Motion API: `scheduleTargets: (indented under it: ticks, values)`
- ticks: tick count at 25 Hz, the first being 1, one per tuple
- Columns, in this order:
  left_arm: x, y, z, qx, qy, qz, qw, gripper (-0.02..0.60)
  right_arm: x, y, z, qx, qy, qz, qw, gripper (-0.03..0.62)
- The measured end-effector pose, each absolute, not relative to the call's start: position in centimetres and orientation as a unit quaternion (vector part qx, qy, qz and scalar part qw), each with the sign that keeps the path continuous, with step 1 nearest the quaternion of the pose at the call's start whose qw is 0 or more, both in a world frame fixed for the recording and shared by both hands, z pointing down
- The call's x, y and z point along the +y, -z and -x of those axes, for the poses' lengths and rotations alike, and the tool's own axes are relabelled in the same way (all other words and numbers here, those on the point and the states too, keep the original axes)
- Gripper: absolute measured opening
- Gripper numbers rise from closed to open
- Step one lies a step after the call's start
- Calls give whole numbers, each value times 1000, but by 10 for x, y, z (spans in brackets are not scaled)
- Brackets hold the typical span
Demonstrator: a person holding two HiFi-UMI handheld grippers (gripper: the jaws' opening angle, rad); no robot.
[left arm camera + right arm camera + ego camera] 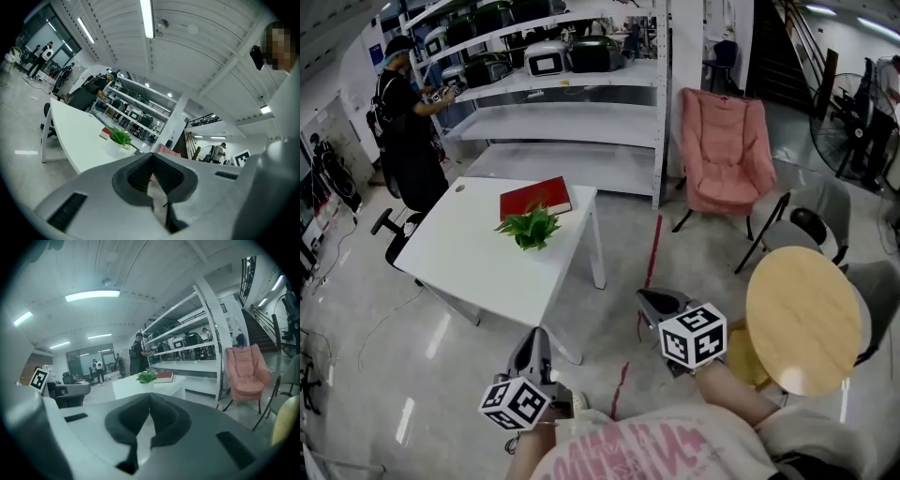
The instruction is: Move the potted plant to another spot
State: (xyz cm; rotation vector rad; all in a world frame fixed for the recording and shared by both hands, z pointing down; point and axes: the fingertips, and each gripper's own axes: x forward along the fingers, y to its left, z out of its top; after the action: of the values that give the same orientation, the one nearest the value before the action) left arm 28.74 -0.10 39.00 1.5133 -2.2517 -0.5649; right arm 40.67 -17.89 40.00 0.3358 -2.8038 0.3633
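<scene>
A small green potted plant (529, 227) in a white pot stands on the white table (478, 258), just in front of a red book (535, 198). Both grippers are well short of the table, held low near my body. The left gripper (533, 343) is shut with nothing in it; its jaws meet at the tips. My right gripper (651, 301) is shut and empty too. In the left gripper view the plant (121, 138) is far off on the table (79, 140). The right gripper view shows the plant (147, 376) and the book (164, 377) ahead.
A round wooden table (803, 319) stands at the right, with a pink chair (725, 150) and a grey chair (811, 220) behind it. Metal shelving (572, 103) runs along the back. A person in black (405, 127) stands at the shelves, left of the white table.
</scene>
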Motion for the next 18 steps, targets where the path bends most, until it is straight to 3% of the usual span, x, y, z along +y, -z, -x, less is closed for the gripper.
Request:
scheduleTargets:
  ticks: [18]
  values:
    - [1, -382, -108, -779, 184, -565, 200, 3, -183, -390, -245, -962, -181, -168, 117, 6]
